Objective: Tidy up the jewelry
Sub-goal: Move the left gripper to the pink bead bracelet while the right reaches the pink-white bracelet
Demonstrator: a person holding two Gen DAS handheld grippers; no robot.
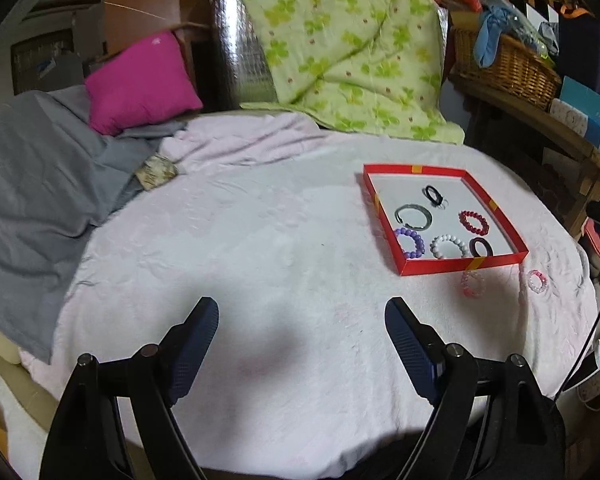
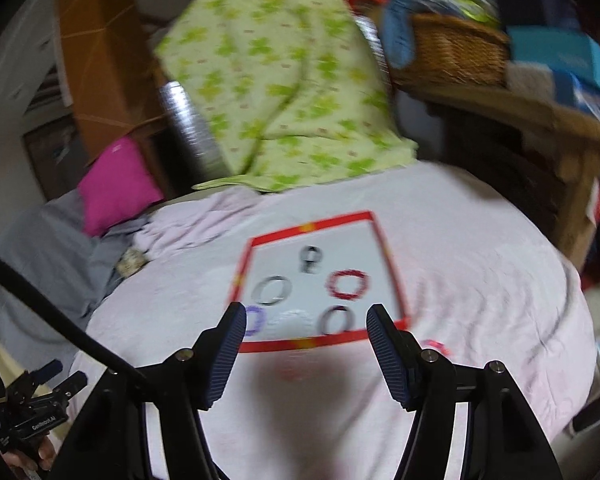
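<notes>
while right-wrist view is blurred, red tray [image 2: 324, 345] w/ bracelets reads; purple one [image 2: 256, 320] partly behind my right gripper [image 2: 306, 354]. left gripper [image 1: 302, 344], right: both gape, nothing held.

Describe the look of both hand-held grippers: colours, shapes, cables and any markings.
The left hand-held gripper has black angular linkage arms with round silver pivot pins and two dark blue finger pads with a fine ribbed texture. The right hand-held gripper is built the same way. In the right wrist view, a black cable crosses at left, and the other unit's body carries small white lettering, too blurred to read reliably.
</notes>
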